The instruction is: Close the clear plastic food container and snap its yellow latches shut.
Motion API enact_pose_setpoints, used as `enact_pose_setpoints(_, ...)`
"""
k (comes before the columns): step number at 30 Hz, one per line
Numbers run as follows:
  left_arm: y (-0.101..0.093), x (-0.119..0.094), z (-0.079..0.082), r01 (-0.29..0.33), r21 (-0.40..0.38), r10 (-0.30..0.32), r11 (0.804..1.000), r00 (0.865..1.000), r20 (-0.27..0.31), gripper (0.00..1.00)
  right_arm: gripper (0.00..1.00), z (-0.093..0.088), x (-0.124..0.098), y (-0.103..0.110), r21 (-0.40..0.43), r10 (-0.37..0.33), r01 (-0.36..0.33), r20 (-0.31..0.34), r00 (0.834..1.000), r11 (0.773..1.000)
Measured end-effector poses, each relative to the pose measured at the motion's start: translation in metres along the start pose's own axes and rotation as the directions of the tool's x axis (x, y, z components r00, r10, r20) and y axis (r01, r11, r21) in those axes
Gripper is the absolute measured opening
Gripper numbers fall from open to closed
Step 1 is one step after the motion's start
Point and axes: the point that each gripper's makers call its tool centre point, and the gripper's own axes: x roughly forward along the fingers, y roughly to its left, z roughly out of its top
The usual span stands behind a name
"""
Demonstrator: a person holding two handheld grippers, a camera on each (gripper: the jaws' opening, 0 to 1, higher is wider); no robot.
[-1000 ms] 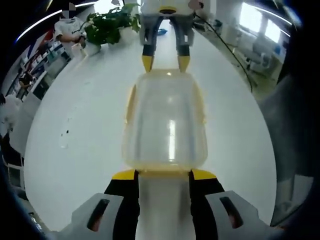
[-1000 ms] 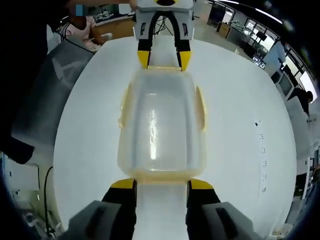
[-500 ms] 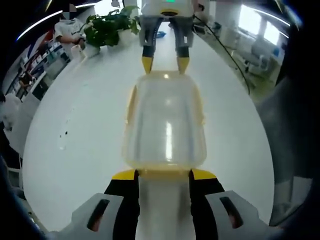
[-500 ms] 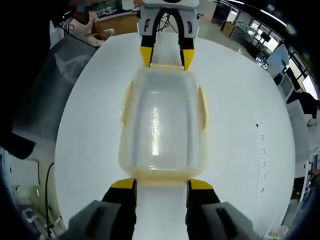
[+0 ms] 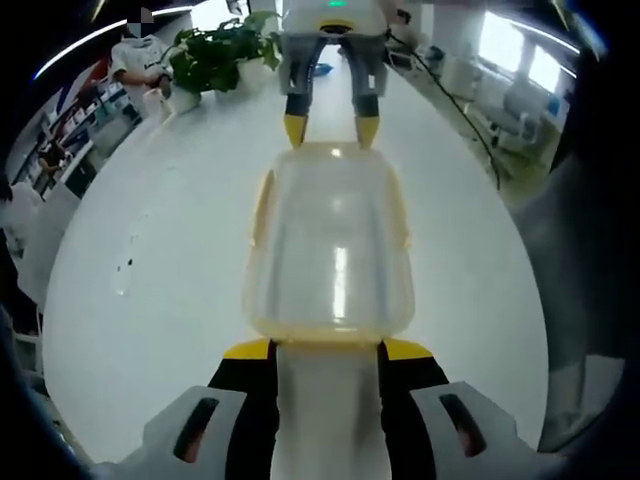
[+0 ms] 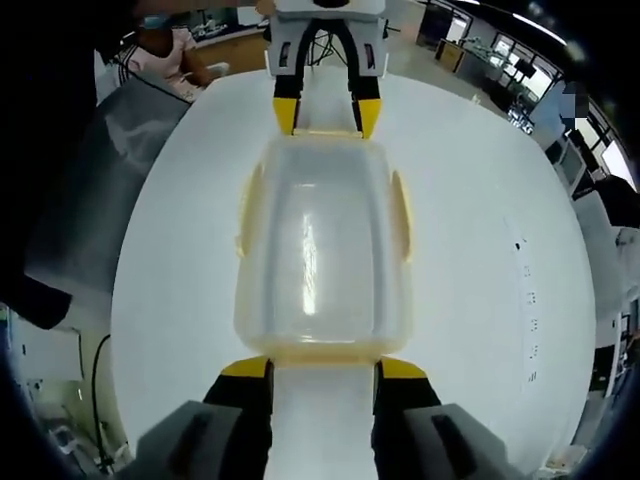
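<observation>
The clear plastic food container (image 5: 330, 240) lies lengthwise on the white table (image 5: 150, 250) with its lid on top. Yellow latches run along its long sides (image 5: 262, 200) and across its near end (image 5: 328, 345). My left gripper (image 5: 328, 350) is open, its yellow-tipped jaws standing on either side of that near end latch. The right gripper (image 5: 326, 130) faces it at the far end, also open. In the right gripper view the same container (image 6: 320, 250) sits between my right gripper (image 6: 323, 368) at its near end and the left gripper (image 6: 320, 115) at the far end.
A potted plant (image 5: 215, 55) and a seated person (image 5: 135, 60) are at the table's far left edge. Grey fabric (image 5: 570, 260) hangs past the right edge. In the right gripper view a grey sheet (image 6: 110, 170) lies at the left edge, near a person (image 6: 165, 55).
Both views have shifted only slightly with the hands. The container and the two grippers keep the same places relative to each other.
</observation>
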Motion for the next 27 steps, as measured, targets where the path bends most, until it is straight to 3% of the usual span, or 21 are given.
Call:
enact_pose_setpoints(7,-0.016,-0.006,-0.009,0.012,0.013,-0.011,1.000,1.000,-0.013,0.37,0.36,0.012,0.003,0.019,0.028,0.021,-0.022,0.033,0.999,0.999)
enact_pose_setpoints(12,-0.025,-0.013,-0.020,0.017,0.006,-0.017,1.000,1.000,0.009,0.37,0.38,0.020,0.006,0.029,0.040,0.026,-0.028,0.061,0.998,0.999)
enact_pose_setpoints(13,-0.024,-0.013,-0.021,0.010,-0.006,-0.010,1.000,1.000,0.021,0.39,0.42,0.019,0.007,0.030,0.051,0.035,-0.038,0.062,0.998,0.998)
enact_pose_setpoints(15,-0.025,-0.011,-0.029,0.020,-0.032,-0.020,0.999,1.000,0.021,0.45,0.61,0.017,0.012,0.030,0.072,0.027,-0.031,0.063,0.998,0.997)
enact_pose_setpoints(20,-0.026,-0.016,-0.039,0.004,-0.038,-0.003,0.999,1.000,0.016,0.53,0.58,0.005,0.004,0.032,0.074,0.028,-0.031,0.042,0.999,0.997)
enact_pose_setpoints(27,-0.027,-0.036,-0.020,0.007,-0.094,0.005,0.996,0.993,0.119,0.49,0.46,0.017,-0.021,0.025,0.117,-0.008,-0.011,0.162,0.987,0.993)
